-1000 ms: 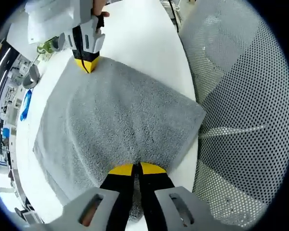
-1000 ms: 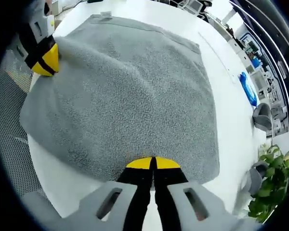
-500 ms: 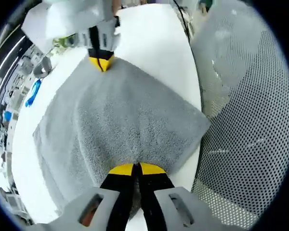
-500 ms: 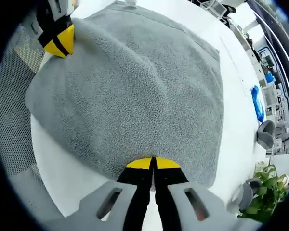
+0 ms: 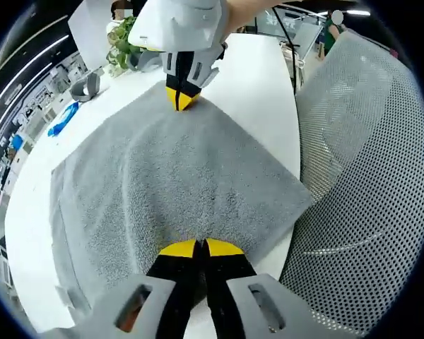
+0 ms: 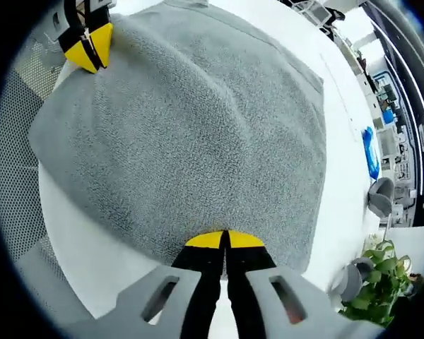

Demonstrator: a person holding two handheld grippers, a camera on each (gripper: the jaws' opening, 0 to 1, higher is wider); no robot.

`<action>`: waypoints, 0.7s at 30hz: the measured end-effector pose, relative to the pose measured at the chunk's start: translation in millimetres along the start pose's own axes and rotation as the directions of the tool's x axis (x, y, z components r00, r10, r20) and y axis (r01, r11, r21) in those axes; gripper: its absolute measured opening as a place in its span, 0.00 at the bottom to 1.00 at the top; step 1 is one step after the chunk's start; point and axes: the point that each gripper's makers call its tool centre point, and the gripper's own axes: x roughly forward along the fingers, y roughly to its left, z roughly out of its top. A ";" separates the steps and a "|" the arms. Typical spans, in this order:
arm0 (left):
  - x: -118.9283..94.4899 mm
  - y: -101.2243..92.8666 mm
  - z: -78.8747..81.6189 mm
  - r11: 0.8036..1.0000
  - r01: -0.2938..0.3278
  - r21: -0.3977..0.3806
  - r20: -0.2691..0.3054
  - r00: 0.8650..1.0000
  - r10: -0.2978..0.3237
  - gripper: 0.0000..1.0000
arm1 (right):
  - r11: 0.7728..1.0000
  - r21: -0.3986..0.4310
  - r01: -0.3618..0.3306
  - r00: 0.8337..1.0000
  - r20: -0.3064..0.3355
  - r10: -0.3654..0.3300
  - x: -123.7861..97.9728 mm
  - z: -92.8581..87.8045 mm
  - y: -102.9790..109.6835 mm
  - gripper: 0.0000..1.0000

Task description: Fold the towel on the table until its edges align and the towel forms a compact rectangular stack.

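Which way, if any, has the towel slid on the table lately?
Cannot tell: the towel still overhangs the table edge beside the chair; the view itself swung.

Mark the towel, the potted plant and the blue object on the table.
towel (image 6: 191,134), right gripper view, middle of its grey top surface.
potted plant (image 6: 381,282), right gripper view, its green leaves.
blue object (image 5: 63,117), left gripper view, its middle, on the white table (image 5: 258,85).

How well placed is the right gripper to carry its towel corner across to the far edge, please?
Probably well placed. The right gripper is shut on a corner of the towel, the left gripper pinches the neighbouring corner, and the grey surface between them and the far edge lies bare on the table.
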 end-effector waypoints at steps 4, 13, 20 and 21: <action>-0.8 0.7 -0.4 0.999 0.020 -0.025 0.025 1.000 -0.019 0.03 | 1.000 -0.005 0.014 1.000 -0.021 -0.014 -1.5 -1.1 0.8 0.00; 0.1 -0.2 1.2 1.000 0.018 -0.014 0.015 1.000 -0.018 0.03 | 0.996 0.083 0.041 0.999 -0.020 -0.039 -2.2 -2.8 -0.4 0.00; -0.2 0.5 1.0 1.000 0.010 -0.021 -0.010 1.000 -0.010 0.03 | 0.970 0.240 0.033 0.998 0.042 -0.045 -3.3 -3.7 -0.8 0.00; -0.5 0.8 0.3 0.998 0.008 -0.057 -0.013 1.000 -0.009 0.03 | 0.968 0.251 0.031 0.998 0.051 -0.046 -3.4 -4.3 -1.2 0.00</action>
